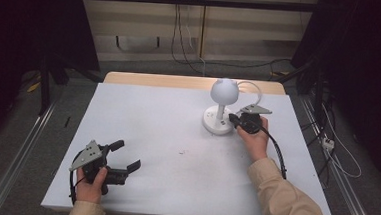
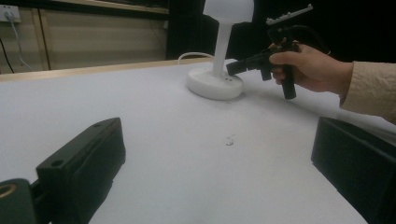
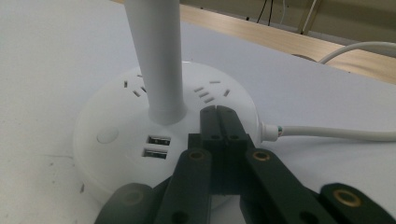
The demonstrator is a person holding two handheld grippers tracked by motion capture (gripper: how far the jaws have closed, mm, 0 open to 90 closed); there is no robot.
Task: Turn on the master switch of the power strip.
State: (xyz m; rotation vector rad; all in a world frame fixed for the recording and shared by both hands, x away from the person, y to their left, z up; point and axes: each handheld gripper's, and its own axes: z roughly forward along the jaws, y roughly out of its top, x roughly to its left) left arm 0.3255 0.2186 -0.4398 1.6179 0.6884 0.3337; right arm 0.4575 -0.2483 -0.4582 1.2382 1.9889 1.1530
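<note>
Your one lamp near the tabletop's far edge | two USB ports, no legible writing | right gripper jaws together over its base | left gripper jaws apart, near-left corner

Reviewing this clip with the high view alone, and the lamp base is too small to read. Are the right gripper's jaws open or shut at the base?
Observer: Shut. In the right gripper view the right gripper has both jaws pressed together, their tips over the top of the lamp base.
Operator: What is on that base?
Observer: Two USB ports on the top face near the stem, a round button beside them, and socket slots around the stem.
Operator: And the left gripper?
Observer: The left gripper is open; its own view shows the jaws wide apart with bare table between them.
</note>
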